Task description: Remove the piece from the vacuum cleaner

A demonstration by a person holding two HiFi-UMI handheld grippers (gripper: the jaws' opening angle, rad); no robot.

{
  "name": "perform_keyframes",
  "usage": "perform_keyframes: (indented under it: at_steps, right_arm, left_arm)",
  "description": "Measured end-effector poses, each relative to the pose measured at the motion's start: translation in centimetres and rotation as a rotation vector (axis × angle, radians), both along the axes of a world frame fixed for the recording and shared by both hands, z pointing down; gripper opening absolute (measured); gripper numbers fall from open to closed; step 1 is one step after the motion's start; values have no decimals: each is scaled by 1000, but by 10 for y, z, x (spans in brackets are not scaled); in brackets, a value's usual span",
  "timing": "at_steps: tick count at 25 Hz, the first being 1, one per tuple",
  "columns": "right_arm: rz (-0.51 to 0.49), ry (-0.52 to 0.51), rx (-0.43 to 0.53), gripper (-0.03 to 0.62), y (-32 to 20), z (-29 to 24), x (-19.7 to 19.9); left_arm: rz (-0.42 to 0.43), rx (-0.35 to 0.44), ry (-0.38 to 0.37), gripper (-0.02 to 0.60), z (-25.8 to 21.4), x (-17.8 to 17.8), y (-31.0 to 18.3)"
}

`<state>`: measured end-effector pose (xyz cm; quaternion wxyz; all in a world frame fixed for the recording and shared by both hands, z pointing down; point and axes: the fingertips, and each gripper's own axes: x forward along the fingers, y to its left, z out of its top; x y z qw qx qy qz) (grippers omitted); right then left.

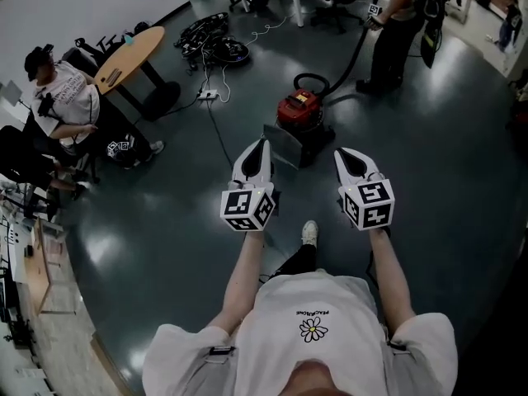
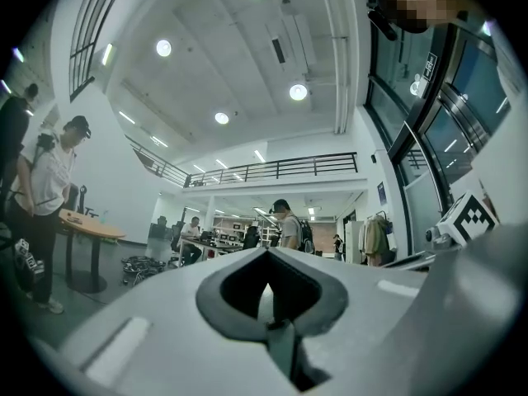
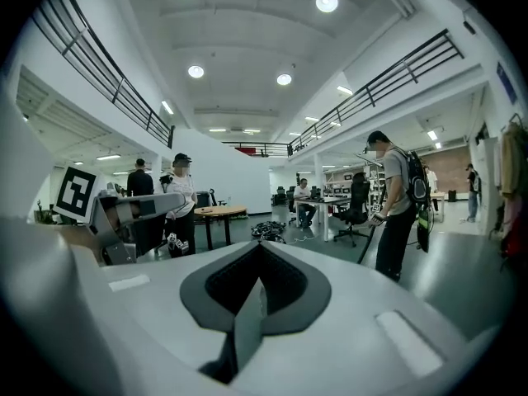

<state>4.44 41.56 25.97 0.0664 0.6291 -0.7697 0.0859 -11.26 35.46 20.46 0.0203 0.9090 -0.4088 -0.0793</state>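
Note:
The red vacuum cleaner [image 1: 299, 109] stands on the dark floor ahead of me, its black hose [image 1: 353, 56] running up to a standing person [image 1: 399, 15] who holds the far end. A grey flat piece [image 1: 285, 145] leans against the vacuum's near side. My left gripper [image 1: 262, 145] and right gripper [image 1: 341, 154] are held side by side in the air, short of the vacuum, both shut and holding nothing. In the left gripper view the left gripper [image 2: 266, 256] has its jaws meeting; the right gripper [image 3: 259, 247] looks the same. The jaws hide the vacuum in both gripper views.
A round wooden table [image 1: 130, 54] stands at the left with a person in a white shirt [image 1: 58, 97] beside it. A pile of black cables [image 1: 210, 40] and a power strip [image 1: 207, 95] with a cord lie on the floor beyond. Desks and chairs [image 3: 346, 205] fill the back.

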Motion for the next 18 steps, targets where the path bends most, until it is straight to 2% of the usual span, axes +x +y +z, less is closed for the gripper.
perform_keyframes:
  at_steps: [5, 10, 14, 18]
  right_arm:
    - [25, 24, -16, 25, -49, 8, 20]
    - [-7, 52, -11, 25, -119, -13, 29]
    - [-3, 16, 0, 25, -170, -19, 24]
    - [-7, -8, -28, 23, -207, -2, 17]
  left_arm:
    - [5, -1, 49, 0, 10, 7, -54]
    - [-15, -17, 124, 0, 1, 11, -113]
    - [13, -4, 110, 0, 1, 12, -152]
    - [20, -7, 108, 0, 11, 9, -189]
